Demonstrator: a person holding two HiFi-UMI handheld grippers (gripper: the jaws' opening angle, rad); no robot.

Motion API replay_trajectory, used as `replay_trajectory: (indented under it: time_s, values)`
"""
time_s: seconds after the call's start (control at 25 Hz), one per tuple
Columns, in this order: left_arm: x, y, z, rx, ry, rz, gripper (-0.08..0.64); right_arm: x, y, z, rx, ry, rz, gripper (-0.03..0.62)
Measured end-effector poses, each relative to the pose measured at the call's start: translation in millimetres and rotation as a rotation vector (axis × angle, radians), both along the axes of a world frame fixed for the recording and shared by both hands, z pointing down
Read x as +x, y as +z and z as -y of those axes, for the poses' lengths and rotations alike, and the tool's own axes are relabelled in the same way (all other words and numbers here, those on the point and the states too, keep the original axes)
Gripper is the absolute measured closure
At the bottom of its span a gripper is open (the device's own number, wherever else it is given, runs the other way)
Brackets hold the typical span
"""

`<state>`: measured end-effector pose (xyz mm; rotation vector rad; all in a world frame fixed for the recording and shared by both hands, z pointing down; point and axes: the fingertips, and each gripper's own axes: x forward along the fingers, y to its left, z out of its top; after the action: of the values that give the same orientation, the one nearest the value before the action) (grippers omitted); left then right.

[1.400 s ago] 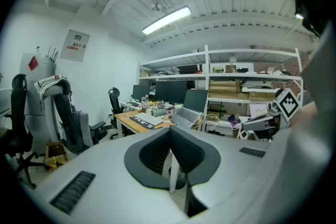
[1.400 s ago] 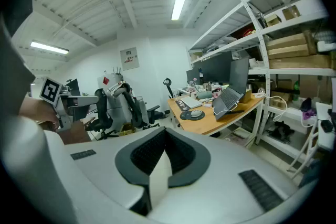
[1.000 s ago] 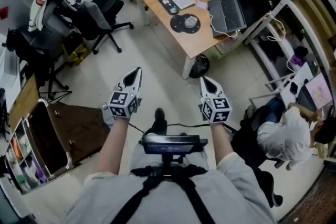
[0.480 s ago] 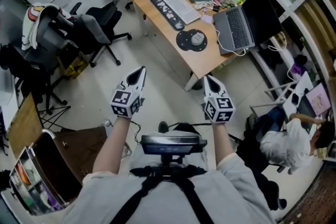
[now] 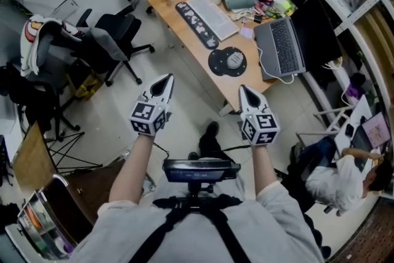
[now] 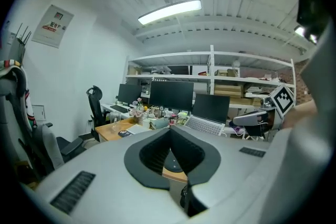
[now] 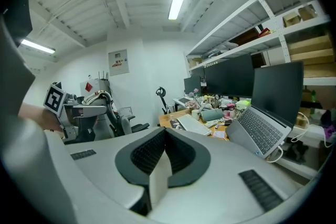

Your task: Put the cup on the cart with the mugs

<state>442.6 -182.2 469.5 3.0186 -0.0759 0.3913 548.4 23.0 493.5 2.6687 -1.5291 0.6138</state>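
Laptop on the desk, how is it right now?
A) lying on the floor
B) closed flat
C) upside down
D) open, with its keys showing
D: the laptop sits on the desk with its lid up, so its rows of keys are in plain sight.
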Motion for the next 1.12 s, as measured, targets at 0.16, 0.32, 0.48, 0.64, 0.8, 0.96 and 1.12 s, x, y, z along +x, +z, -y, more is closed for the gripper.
replay_trajectory:
  time_s: [0.16, 0.32, 0.48, 0.64, 0.8, 0.96, 1.12]
  values:
    - [53.5, 5.3, 17.5, 0.001, -0.004, 0.017, 0.558, 52.9, 5.6, 23.6, 0.017, -0.006, 0.011, 0.591]
    - [103.3, 1.3, 32.2, 0.006, -0.014, 0.020, 0.558, 93.3, 12.7, 42.9, 0.026, -0.025, 0.032, 0.591]
    - [146.7, -1.8, 43.0, 0.005, -0.014, 0.013, 0.558, 127.0, 8.7, 59.5, 0.030, -0.059, 0.017, 0.591]
    - [181.1, -1.1, 50.8, 0.014, 0.010, 0.035, 0.558, 151.9, 2.8, 63.9, 0.047, -0.046, 0.013, 0.591]
    - [218.4, -4.6, 58.5, 0.023, 0.044, 0.040, 0.558, 177.3, -2.4, 68.8, 0.043, -0.036, 0.000, 0.591]
    - [254.2, 1.4, 68.1, 0.031, 0.086, 0.061, 0.557, 193.3, -1.8, 82.1, 0.029, -0.033, 0.002, 0.591]
    - [296.9, 10.9, 83.8, 0.030, 0.133, 0.082, 0.557, 216.4, 1.3, 102.4, 0.016, -0.014, 0.000, 0.591]
